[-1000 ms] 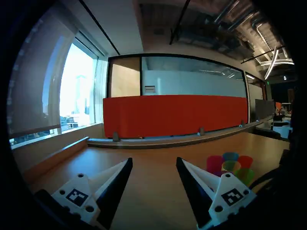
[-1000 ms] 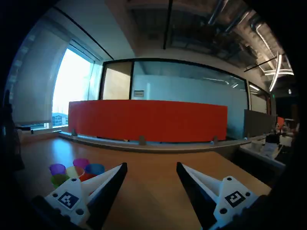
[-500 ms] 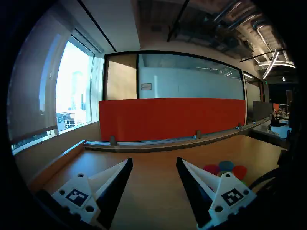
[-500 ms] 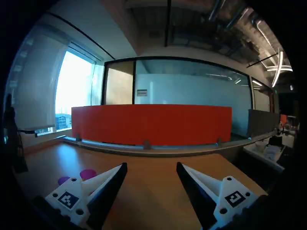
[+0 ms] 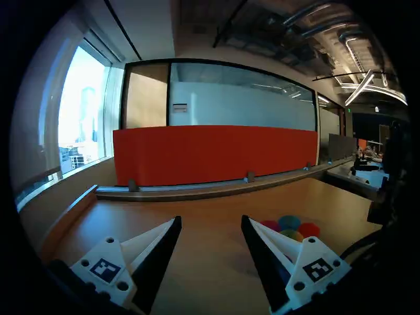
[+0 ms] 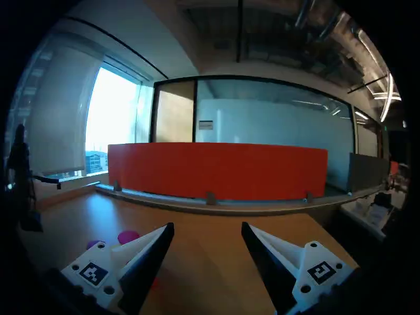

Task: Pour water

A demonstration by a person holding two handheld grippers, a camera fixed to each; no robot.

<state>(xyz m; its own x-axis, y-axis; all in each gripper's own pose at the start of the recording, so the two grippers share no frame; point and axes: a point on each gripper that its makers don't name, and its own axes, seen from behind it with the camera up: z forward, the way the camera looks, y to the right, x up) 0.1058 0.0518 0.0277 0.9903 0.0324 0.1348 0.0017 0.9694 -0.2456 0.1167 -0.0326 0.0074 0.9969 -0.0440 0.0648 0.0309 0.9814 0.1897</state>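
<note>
**At the Desk: Hazards Ahead of the Pour**

In the left gripper view, your left gripper [image 5: 210, 218] stood spread and held nothing above the table [image 5: 210, 202]. The cups [image 5: 290, 227] sat low at the right, partly hidden behind the right-hand finger. Judged risk: they were packed close together, so a finger entering the cluster could have toppled the neighbouring cups. They appeared to be small, round, coloured plastic tumblers, probably light and slippery against hard fingers. The fingers were white, rigid wedges. The table was smooth, glossy wood, and behind it stood a flat, matte orange divider panel [image 5: 215, 152].

In the right gripper view, your right gripper [image 6: 206, 226] was likewise spread and empty. Two purple rims of the cups [image 6: 128, 236] showed beside its left-hand finger, well off the line between the fingers. Judged risk: with the cups so far off-centre, a direct advance would have missed them or clipped a rim. It could not be told whether any cup held water, so a spill on the glossy wood remained possible.
</note>
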